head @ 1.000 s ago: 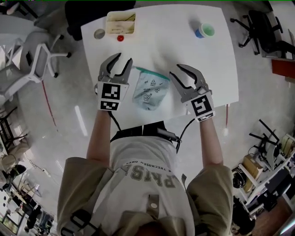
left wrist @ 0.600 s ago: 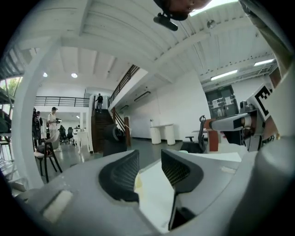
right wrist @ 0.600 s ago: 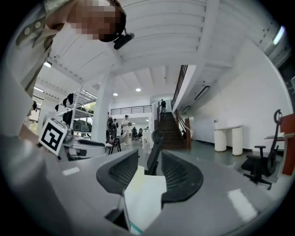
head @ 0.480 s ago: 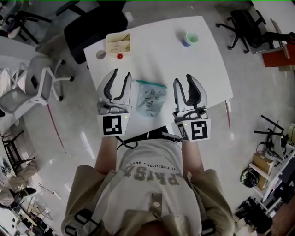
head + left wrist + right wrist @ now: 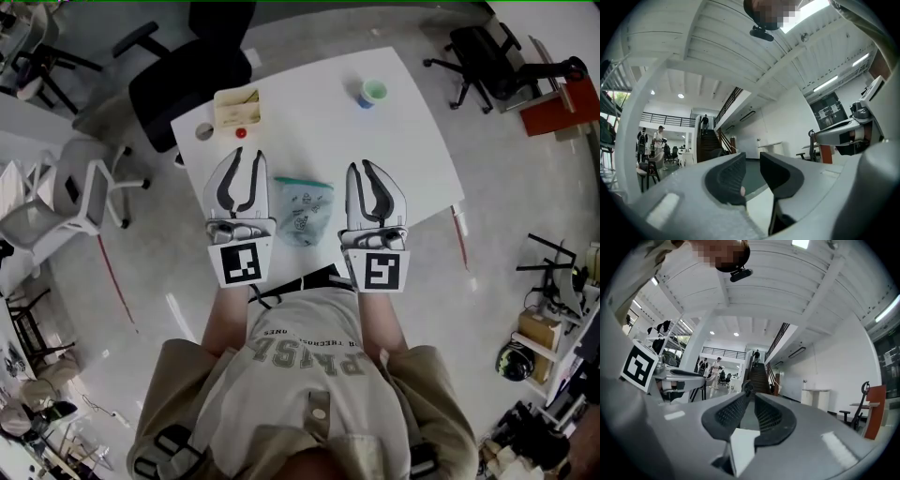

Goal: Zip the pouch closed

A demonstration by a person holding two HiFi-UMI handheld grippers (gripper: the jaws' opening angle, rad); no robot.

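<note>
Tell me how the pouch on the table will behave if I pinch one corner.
Probably floppy: the pouch looks like thin, rumpled translucent film, so it should sag. Likely light, since little bulk shows inside. It may slide on the smooth white table when pushed.

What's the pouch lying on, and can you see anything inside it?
The pouch lies on the white table; nothing shows poking out from beneath it. Its pale front carries dark printed marks and hides the inside, so its contents cannot be told.
</note>
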